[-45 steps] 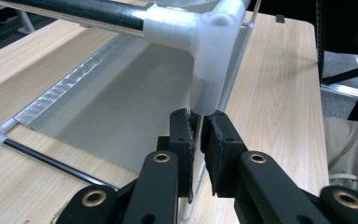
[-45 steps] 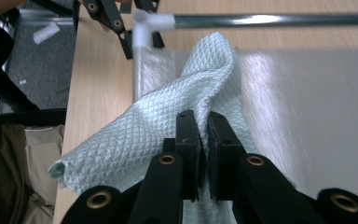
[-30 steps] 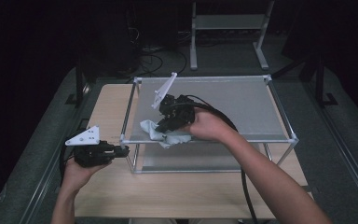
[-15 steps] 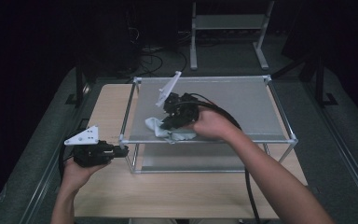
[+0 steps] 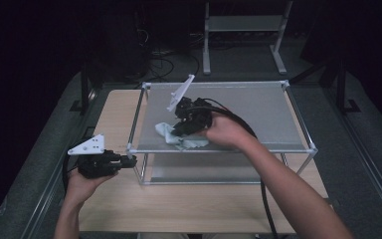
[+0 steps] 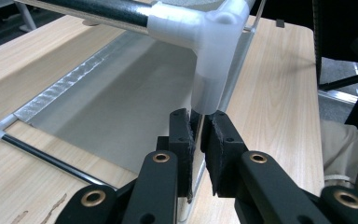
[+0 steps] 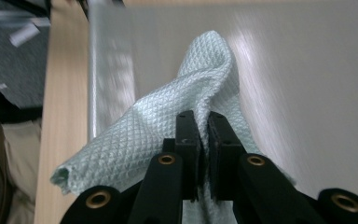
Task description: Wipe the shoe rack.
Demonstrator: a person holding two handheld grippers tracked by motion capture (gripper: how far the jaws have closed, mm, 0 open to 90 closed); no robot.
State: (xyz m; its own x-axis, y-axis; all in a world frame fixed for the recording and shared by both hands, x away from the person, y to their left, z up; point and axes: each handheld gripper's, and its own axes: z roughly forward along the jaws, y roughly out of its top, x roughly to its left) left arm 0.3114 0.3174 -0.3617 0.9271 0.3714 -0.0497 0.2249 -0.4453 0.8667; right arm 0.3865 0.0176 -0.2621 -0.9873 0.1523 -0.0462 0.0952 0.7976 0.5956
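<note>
A pale green waffle-weave cloth [image 5: 179,139] lies bunched on the grey top panel [image 5: 258,114] of a metal-framed rack, near its front left. My right gripper [image 5: 178,130] points down onto it, shut on a fold of the cloth [image 7: 191,88]; the jaws [image 7: 204,135] pinch the fabric between them. My left gripper [image 5: 131,160] is at the rack's front left corner, level with the table. Its jaws [image 6: 199,135] are shut on the upright post just under the white corner joint [image 6: 205,28].
The rack stands on a light wooden table [image 5: 204,209], with a lower grey panel [image 6: 121,93] under its top. A person's forearms come in from the bottom. Behind the table are a metal stand [image 5: 243,30] and cables [image 5: 164,59] on the dark floor.
My right gripper has dragged the cloth a little to the right and away across the panel, and the cloth has bunched up. The left gripper has stayed on the post.
</note>
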